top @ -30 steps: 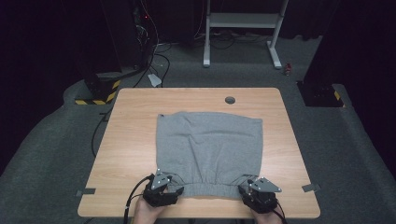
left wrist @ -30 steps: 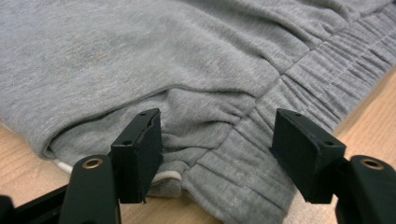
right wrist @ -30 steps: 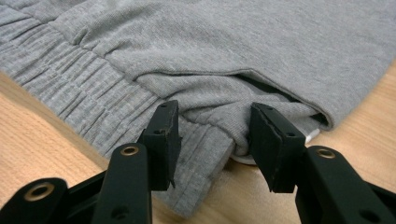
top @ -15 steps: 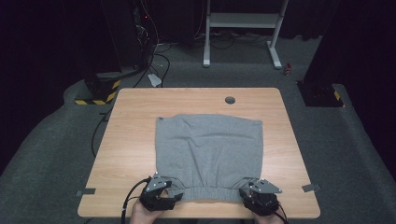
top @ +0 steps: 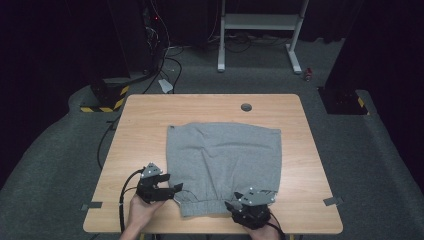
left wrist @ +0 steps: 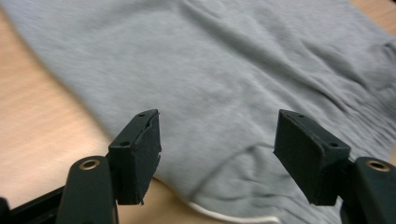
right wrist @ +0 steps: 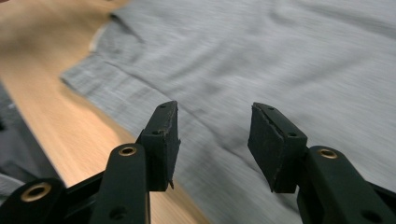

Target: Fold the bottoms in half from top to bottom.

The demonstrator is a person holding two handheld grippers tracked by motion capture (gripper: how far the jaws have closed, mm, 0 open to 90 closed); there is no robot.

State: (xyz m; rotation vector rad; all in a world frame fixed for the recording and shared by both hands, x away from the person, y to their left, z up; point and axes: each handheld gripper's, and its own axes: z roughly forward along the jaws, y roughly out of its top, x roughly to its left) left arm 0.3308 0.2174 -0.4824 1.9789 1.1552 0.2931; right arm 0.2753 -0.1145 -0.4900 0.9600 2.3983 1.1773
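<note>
I have both sets of jaws spread with nothing pinched. The left gripper [top: 172,190] hovers at the near-left corner of the grey garment [top: 225,162], its pads [left wrist: 140,156] just above the cloth, where a white lining edge peeks out. The right gripper [top: 239,206] hangs over the ribbed hem near the near-right corner, pads [right wrist: 163,144] also clear of the fabric.

My worry: if I close from here, either side may catch only the top layer, or bunch the hem unevenly, so that a lift would drag the piece skewed across the table [top: 145,125]. The two grippers also sit at unlike angles, so a pull could twist the cloth.

My left hand [top: 142,212] comes in from the table's near edge, angled toward the garment; the right gripper points along the near edge. The garment lies flat at the table's middle, reaching its near edge.
</note>
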